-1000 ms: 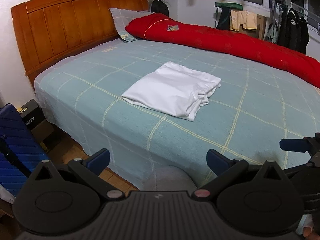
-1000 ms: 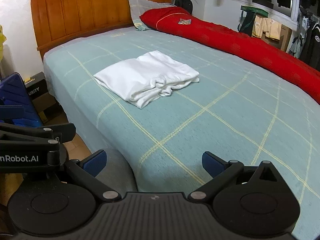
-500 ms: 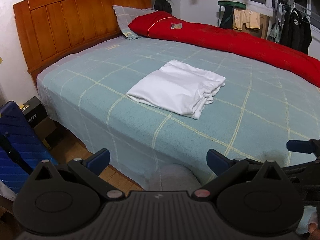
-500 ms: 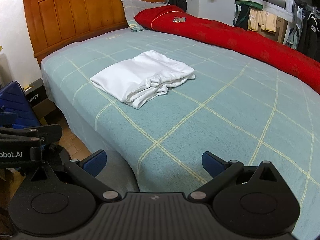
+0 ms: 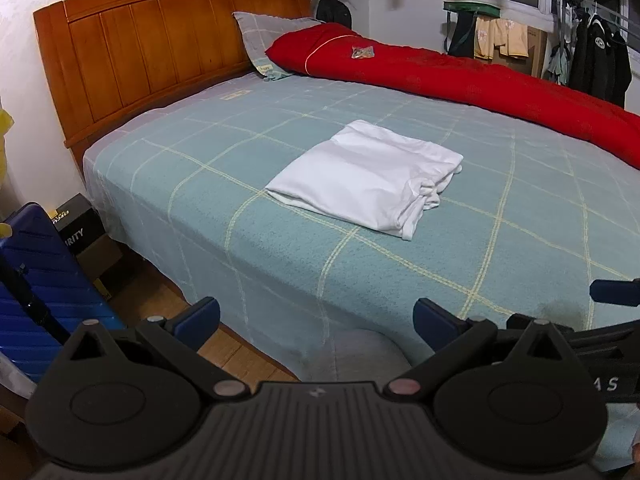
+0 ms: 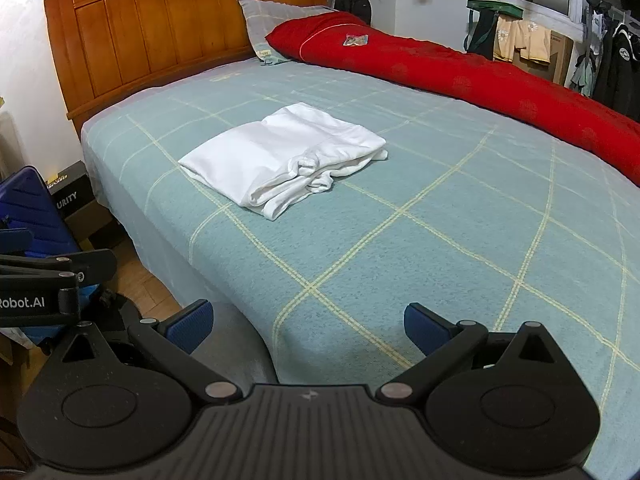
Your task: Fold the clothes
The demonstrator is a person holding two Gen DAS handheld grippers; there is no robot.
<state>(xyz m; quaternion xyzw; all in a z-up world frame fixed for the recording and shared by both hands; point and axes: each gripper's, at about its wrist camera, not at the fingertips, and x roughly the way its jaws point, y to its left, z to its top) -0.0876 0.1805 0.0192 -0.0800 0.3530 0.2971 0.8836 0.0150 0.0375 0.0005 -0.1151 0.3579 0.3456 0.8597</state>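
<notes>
A white garment [image 5: 366, 174] lies folded into a rectangle on the teal checked bedspread [image 5: 500, 240], with bunched edges on its right side. The right wrist view shows the same white garment [image 6: 286, 156] left of centre. My left gripper [image 5: 316, 318] hangs open at the near edge of the bed, well short of the garment, with nothing between its blue pads. Over the bedspread [image 6: 440, 220] near the same edge, my right gripper [image 6: 308, 322] is open and empty too.
A red duvet [image 5: 460, 76] runs along the far side of the bed, with a grey pillow [image 5: 268, 42] against the wooden headboard [image 5: 160, 52]. A blue suitcase [image 5: 36, 280] and a cardboard box [image 5: 80, 232] stand on the floor at left. Clothes [image 5: 596, 56] hang at the back right.
Both grippers have drawn back and risen slightly, so the bed and garment sit a little farther off. Both stay open. The garment has not moved.
</notes>
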